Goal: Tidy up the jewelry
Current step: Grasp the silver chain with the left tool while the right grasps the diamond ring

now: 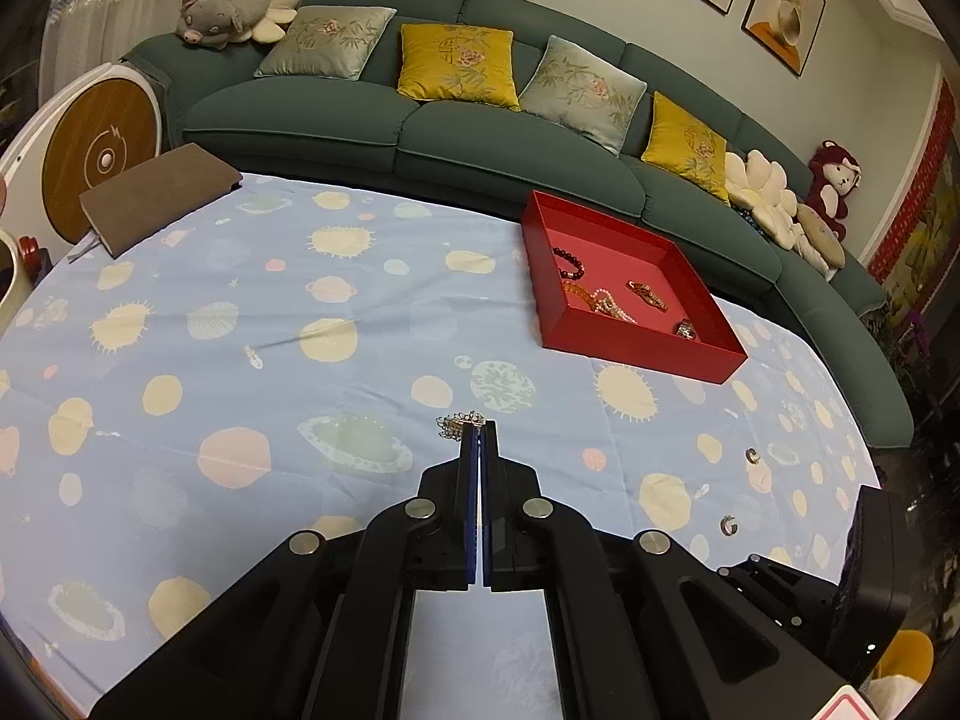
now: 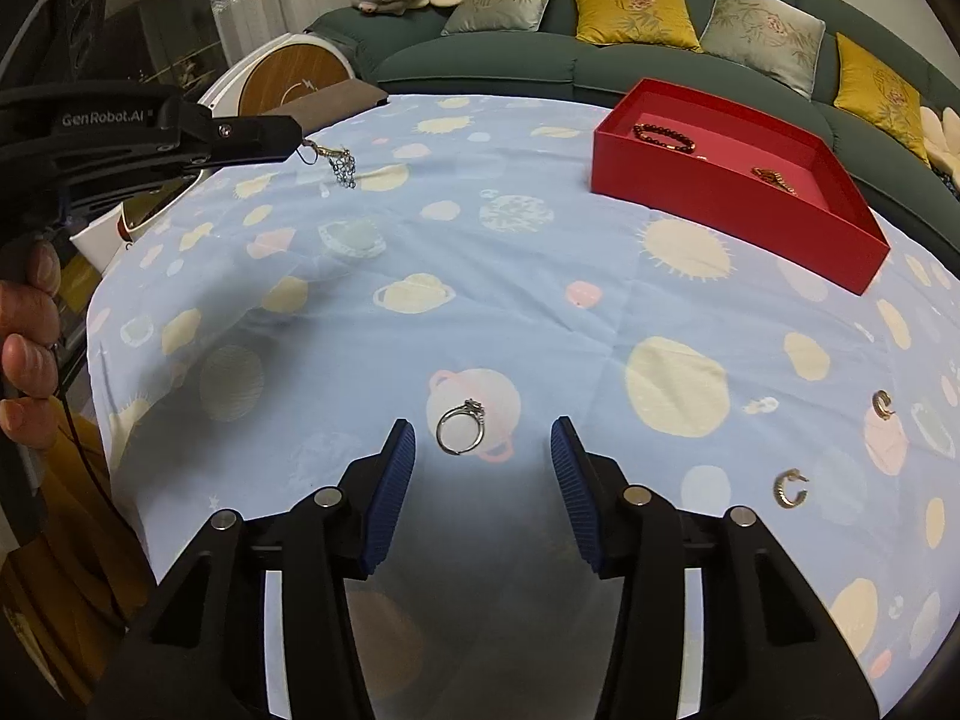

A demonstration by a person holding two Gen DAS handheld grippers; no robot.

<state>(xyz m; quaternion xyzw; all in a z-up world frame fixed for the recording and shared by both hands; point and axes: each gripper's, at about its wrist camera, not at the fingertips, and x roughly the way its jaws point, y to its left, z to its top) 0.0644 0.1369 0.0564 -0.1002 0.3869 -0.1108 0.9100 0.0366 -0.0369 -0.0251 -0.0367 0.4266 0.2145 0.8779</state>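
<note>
Blue planet-print cloth (image 2: 540, 312) lies below: left gripper (image 1: 478, 427) is clamped on a dangling earring (image 2: 339, 163), right gripper (image 2: 483, 450) gapes partway, untouching, around a ring (image 2: 461, 426).

From my left wrist view, the near wall of the red tray (image 1: 636, 354) hides part of the tangled jewelry (image 1: 606, 300) inside, and I cannot separate the pieces. In my right wrist view, the tray's front wall (image 2: 738, 228) covers most of its floor. The hand (image 2: 27, 354) gripping the left gripper (image 2: 294, 141) is cut off at the left edge, showing only fingertips.
</note>
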